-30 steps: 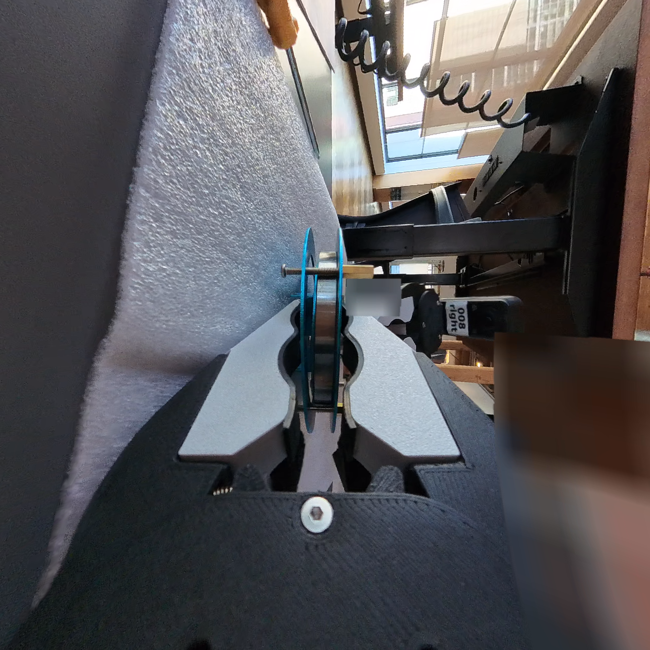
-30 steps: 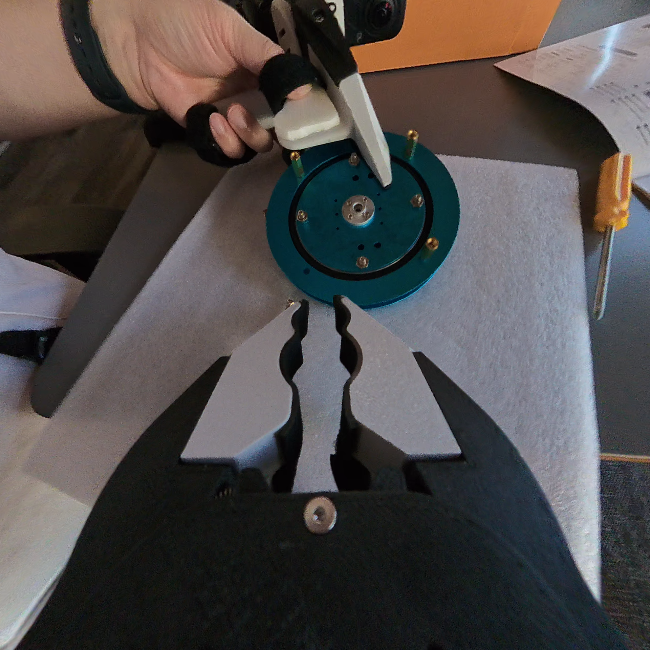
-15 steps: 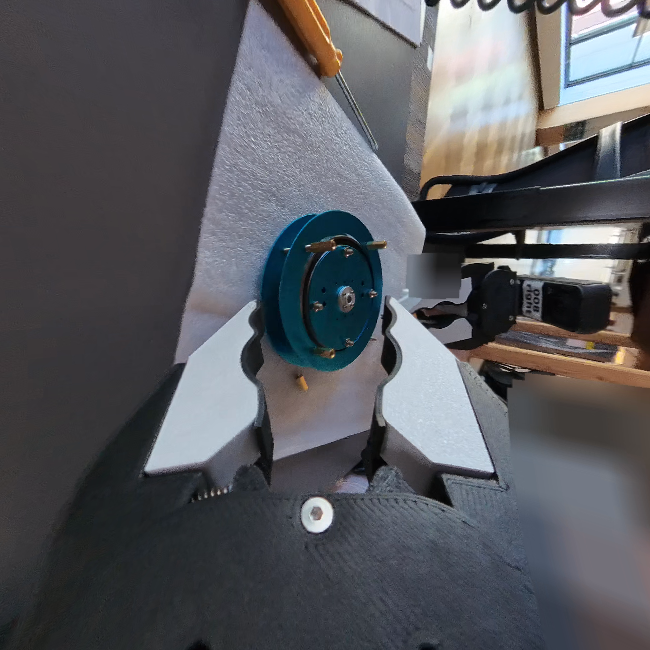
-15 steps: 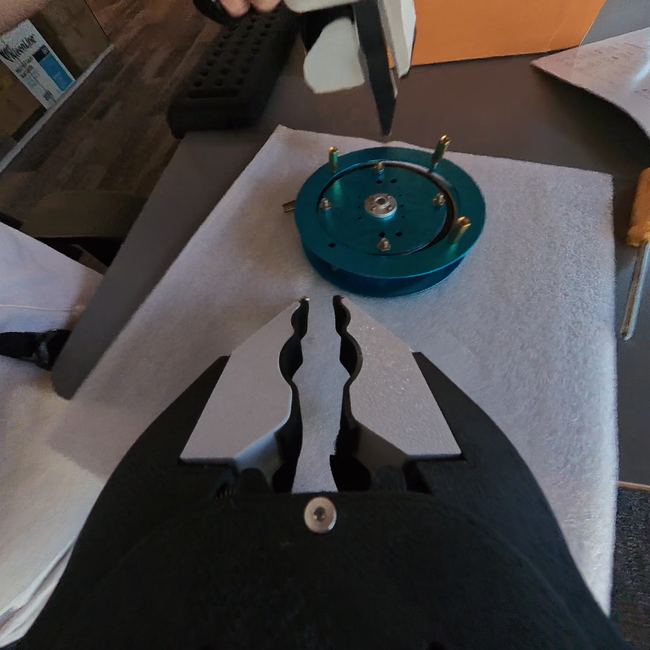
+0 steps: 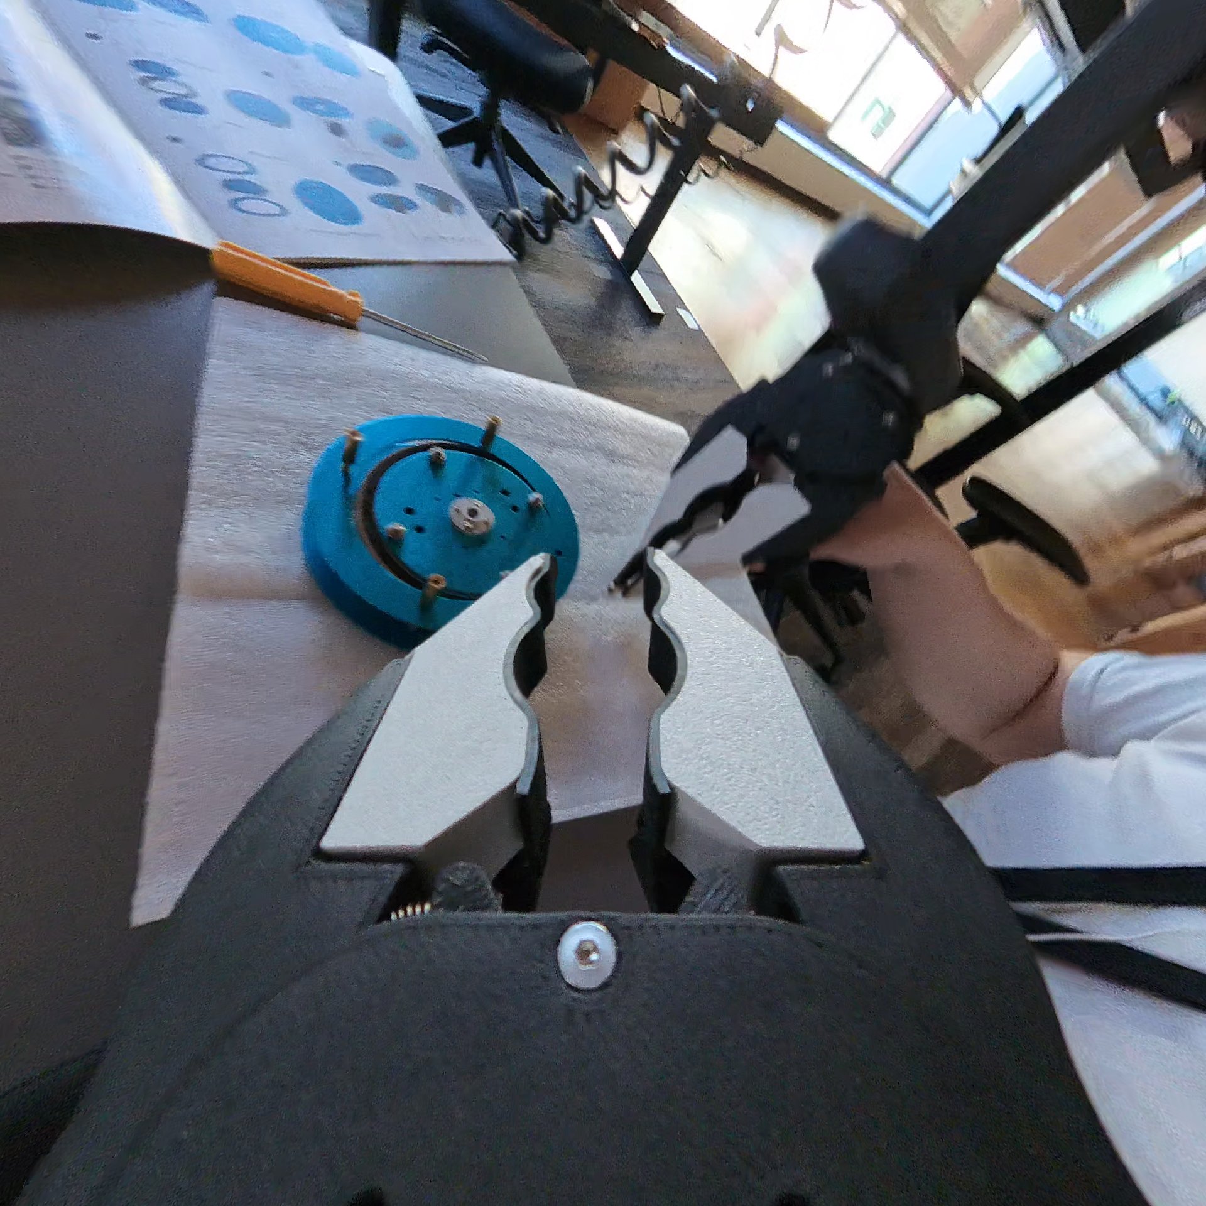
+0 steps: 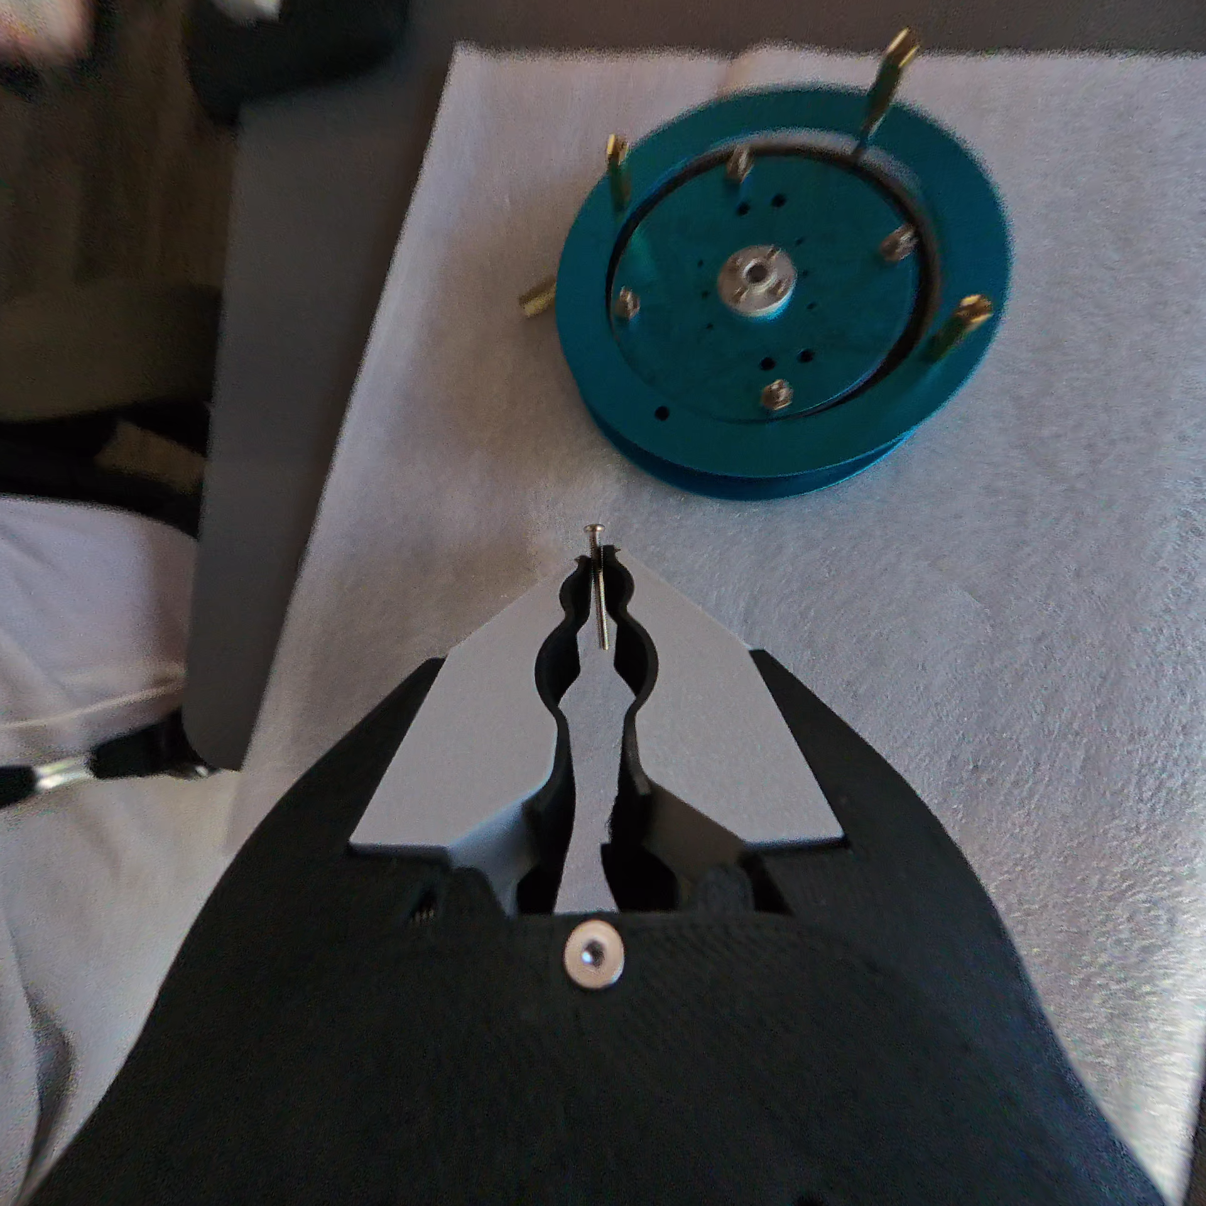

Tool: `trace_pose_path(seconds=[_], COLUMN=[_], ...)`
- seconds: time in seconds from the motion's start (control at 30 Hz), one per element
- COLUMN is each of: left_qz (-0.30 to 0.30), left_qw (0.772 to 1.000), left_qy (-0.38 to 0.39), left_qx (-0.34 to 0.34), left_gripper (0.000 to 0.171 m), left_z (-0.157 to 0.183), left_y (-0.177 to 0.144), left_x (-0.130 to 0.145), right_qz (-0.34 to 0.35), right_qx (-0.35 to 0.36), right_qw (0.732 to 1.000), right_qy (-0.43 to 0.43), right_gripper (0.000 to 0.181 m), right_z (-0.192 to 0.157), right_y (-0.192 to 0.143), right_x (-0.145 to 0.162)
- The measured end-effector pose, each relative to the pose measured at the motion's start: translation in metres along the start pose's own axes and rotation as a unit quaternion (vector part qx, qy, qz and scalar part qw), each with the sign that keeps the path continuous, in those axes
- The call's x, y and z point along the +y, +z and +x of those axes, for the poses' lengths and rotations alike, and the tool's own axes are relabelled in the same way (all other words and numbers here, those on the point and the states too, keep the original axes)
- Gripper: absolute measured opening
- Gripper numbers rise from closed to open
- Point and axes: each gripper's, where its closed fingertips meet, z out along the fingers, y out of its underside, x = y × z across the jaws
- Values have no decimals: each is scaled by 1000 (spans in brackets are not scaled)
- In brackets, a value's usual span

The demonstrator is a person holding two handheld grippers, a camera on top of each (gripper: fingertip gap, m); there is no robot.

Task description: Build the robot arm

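Pinching a thin silver screw (image 6: 598,587) between its tips, the right claw (image 6: 597,568) hovers over the white foam pad (image 6: 913,652), short of the blue wheel (image 6: 776,287); half a second ago the same tips stood a little apart with nothing between them. The screw stands roughly along the fingers, its head poking out past the tips. The wheel lies flat on the pad, silver hub up, with brass standoffs rising from its rim and one brass standoff (image 6: 536,301) lying loose on the foam just beside its left edge. The left claw (image 5: 595,574) is narrowly parted and holds nothing; a second ago it gripped the wheel on edge, and half a second ago it was spread wide around it. In the left wrist view the wheel (image 5: 437,528) now sits to the left of that claw's tips, which hang above the pad (image 5: 261,652) near its edge. The right claw (image 5: 626,577) shows there too, reaching in from the right with its tips close to the left claw's; the frame is smeared, so the screw cannot be made out there. An orange-handled screwdriver (image 5: 287,284) lies on the desk (image 5: 85,522) beyond the pad, next to a printed sheet (image 5: 261,124).
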Motion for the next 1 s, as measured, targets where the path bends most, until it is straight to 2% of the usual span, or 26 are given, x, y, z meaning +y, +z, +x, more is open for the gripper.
trace_pose_path(seconds=[0.07,0.1,0.13,0.2,0.23,0.3,0.43,0.53,0.6,0.63,0.7,0.73,0.8,0.83,0.9,0.93,0.97,1.0], left_qz=[-2,0,6,37,59,91,109,118,114,103,61,32,-46,-82,-146,-169,-193,-212], left_qw=[999,998,997,992,988,983,978,971,969,969,968,966,953,946,933,928,922,915], left_qy=[32,32,26,10,8,17,27,6,-15,-25,-46,-62,-108,-132,-168,-182,-193,-205], left_qx=[29,50,76,121,140,160,175,206,218,225,240,251,281,285,284,278,274,275], left_gripper=[26,26,27,26,26,24,19,1,0,0,1,1,1,1,1,1,1,1], left_z=[16,24,33,49,57,70,84,92,91,92,92,92,92,90,87,85,84,85], left_y=[10,16,23,36,41,49,60,62,61,60,56,52,42,37,29,27,25,24], left_x=[17,24,29,31,28,19,9,4,4,6,13,17,26,30,36,38,41,42], right_qz=[129,212,293,408,439,472,495,502,503,500,484,477,426,385,317,275,231,197], right_qx=[-41,-85,-132,-212,-236,-260,-292,-281,-271,-260,-217,-180,-56,9,99,127,171,212], right_qw=[989,969,936,858,828,793,768,774,780,791,833,854,901,913,896,880,857,826], right_qy=[55,94,143,229,258,284,283,264,255,236,160,102,-54,-137,-294,-367,-428,-483], right_gripper=[1,2,1,1,1,1,1,1,1,1,2,12,51,58,58,46,33,31], right_z=[-6,-12,-15,-13,-12,-13,-29,-35,-35,-35,-36,-35,-30,-30,-44,-54,-56,-56], right_y=[-19,-34,-52,-81,-88,-93,-99,-100,-102,-102,-102,-105,-109,-109,-106,-99,-92,-86], right_x=[-22,-37,-50,-64,-66,-68,-76,-79,-79,-77,-70,-67,-60,-56,-57,-56,-56,-57])
